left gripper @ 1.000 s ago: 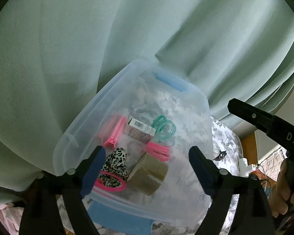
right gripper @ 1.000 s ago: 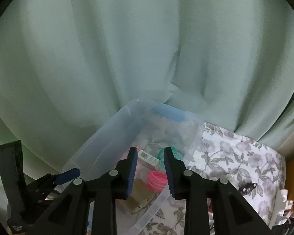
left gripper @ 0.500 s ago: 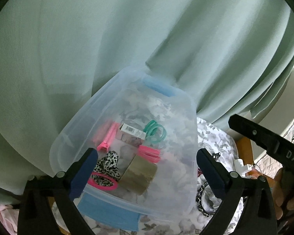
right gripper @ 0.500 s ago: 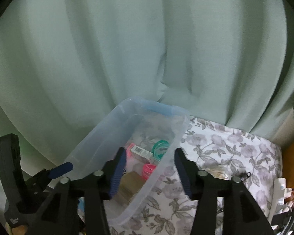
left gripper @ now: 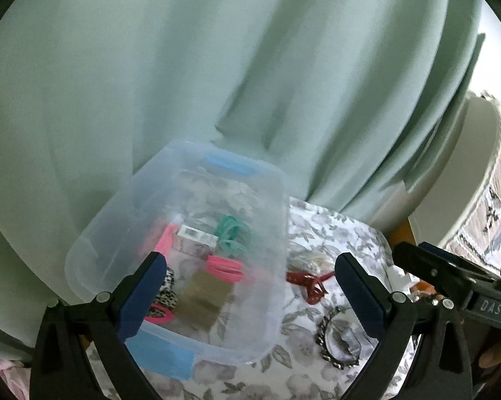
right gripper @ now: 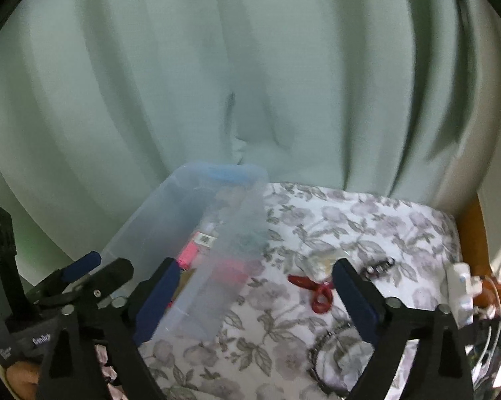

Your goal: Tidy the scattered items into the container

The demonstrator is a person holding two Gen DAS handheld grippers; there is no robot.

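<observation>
Swinging away from the clear container (right gripper: 197,233), the right gripper (right gripper: 253,296) now faces the floral cloth (right gripper: 367,226), its jaws just spread wide with nothing between them; the left gripper (left gripper: 247,295) hangs equally wide and empty over the bin. Red ribbon (right gripper: 317,291), a beaded bracelet (left gripper: 337,340) and a small dark clip (right gripper: 378,263) lie loose beside the container. These are flat and flimsy, so a shallow pinch could bunch cloth instead.

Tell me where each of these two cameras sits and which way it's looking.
Left wrist: rides the left tool, angled down at the clear bin before a green curtain; its own open blue pads show, plus the right tool at the right edge.
Right wrist: rides the right tool, angled down at the flowered cloth; the left tool shows at lower left.
Shared: bin, red clip, dark chain, curtain.
</observation>
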